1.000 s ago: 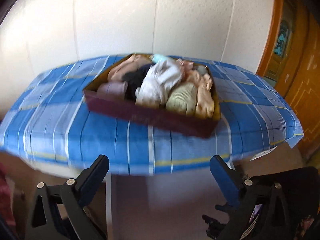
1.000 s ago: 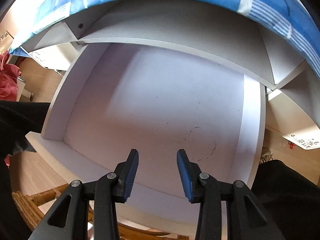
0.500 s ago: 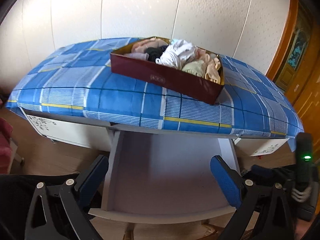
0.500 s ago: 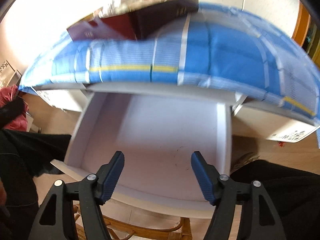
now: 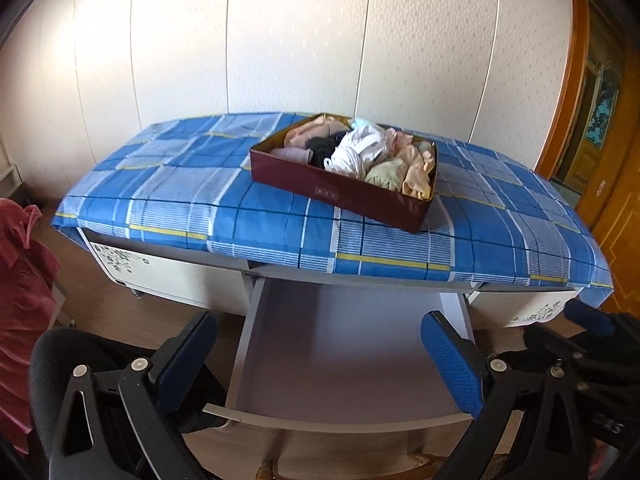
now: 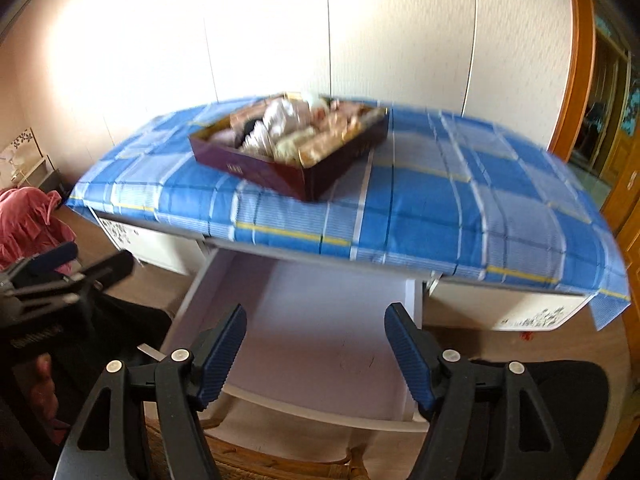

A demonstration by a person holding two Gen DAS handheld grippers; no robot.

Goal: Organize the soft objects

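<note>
A dark red box (image 5: 344, 196) packed with several folded soft garments (image 5: 356, 152) rests on the table's blue plaid cloth (image 5: 180, 200); the right wrist view shows the box (image 6: 248, 168) blurred. Below the table edge a white drawer (image 5: 344, 360) is pulled out with nothing in it. My left gripper (image 5: 320, 336) hangs open above the drawer with nothing between its fingers. My right gripper (image 6: 316, 316) is above the same drawer (image 6: 312, 292), its jaws opening and holding nothing. Each gripper shows at the edge of the other's view: right gripper (image 5: 588, 316), left gripper (image 6: 52, 258).
A red cloth heap (image 5: 20, 280) lies on the left. A wooden door (image 5: 600, 120) stands on the right, and a white panelled wall is behind the table. The person's dark-clad legs (image 6: 560, 380) flank the drawer, above a wicker seat (image 6: 256, 460).
My right gripper has risen out of the drawer and tilted up to the table top, its jaws spreading from narrow to wide. My left gripper pulled back, bringing the open drawer into view.
</note>
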